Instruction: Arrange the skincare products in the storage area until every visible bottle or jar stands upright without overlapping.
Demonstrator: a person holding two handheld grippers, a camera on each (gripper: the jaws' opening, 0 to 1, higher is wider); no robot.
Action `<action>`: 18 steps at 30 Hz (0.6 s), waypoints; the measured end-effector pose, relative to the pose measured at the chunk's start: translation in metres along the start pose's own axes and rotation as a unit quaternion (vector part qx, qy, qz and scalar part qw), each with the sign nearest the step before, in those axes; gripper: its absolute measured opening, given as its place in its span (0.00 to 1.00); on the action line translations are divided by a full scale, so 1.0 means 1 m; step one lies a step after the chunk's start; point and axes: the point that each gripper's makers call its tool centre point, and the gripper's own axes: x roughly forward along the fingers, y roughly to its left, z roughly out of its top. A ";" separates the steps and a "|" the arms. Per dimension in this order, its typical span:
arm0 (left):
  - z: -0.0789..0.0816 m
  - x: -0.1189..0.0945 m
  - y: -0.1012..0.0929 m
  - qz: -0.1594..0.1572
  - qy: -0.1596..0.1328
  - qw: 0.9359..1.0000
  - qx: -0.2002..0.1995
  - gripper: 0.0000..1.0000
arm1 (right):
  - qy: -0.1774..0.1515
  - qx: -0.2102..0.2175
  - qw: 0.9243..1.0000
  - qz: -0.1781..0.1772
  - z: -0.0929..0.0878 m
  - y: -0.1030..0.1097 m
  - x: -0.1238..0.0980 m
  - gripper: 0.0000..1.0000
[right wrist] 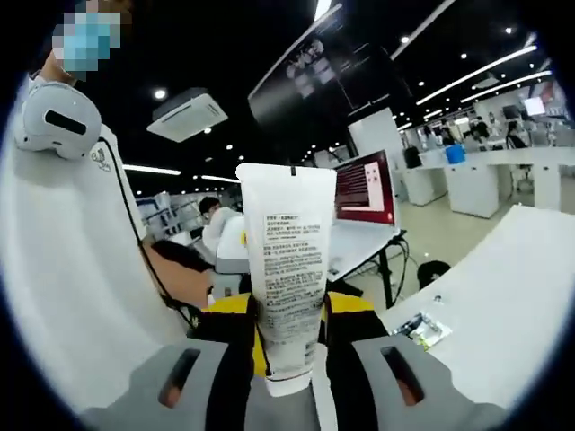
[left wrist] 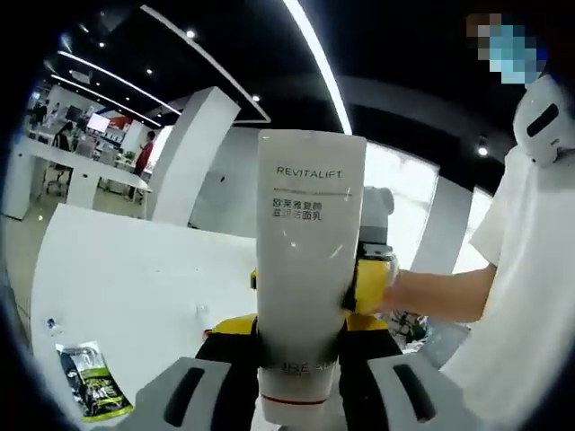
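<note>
A white squeeze tube [left wrist: 305, 278] marked REVITALIFT stands upright in mid-air, raised well above the white table [left wrist: 126, 260], and everything here is placed from that tube. In the left gripper view the left gripper [left wrist: 301, 377] pinches the tube low on its body, one jaw pressed against each side, with the tube's printed front facing the camera and its flat crimped end uppermost. Just behind the tube, touching its far side, sits the yellow-and-black body of the other gripper, held by a person's hand [left wrist: 409, 292] reaching in from the tube's right; the person's white sleeve [left wrist: 526, 260] lies further right. Down to the tube's left a small green-and-black sachet [left wrist: 90, 382] lies flat on the table, well apart from it. In the right gripper view the same tube [right wrist: 289, 269] shows its back panel (rows of fine print too small to read), and the right gripper [right wrist: 287, 359] clamps it near its lower end, jaws pressed against both sides. To the tube's right, beyond it, a laptop [right wrist: 364, 193] with a red screen stands open on a desk.
</note>
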 end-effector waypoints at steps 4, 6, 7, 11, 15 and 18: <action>-0.001 0.005 0.012 0.059 0.005 0.998 0.001 0.33 | -0.015 0.046 0.997 -0.052 0.009 -0.012 0.004 0.26; 0.002 0.005 0.017 0.085 -0.002 0.996 0.007 0.33 | -0.022 0.045 0.997 -0.056 0.012 -0.011 0.006 0.26; -0.001 0.004 0.019 0.105 0.011 0.994 0.022 0.33 | -0.040 0.061 0.994 -0.076 0.018 -0.016 0.006 0.24; -0.004 0.004 0.021 0.142 0.027 0.989 0.039 0.33 | -0.038 0.097 0.989 -0.103 0.019 -0.021 0.005 0.21; -0.004 0.001 0.027 0.163 0.035 0.984 0.066 0.34 | -0.035 0.092 0.986 -0.134 0.017 -0.022 0.001 0.16; -0.007 -0.001 0.030 0.175 0.046 0.980 0.086 0.34 | -0.024 0.093 0.986 -0.138 0.014 -0.022 0.002 0.12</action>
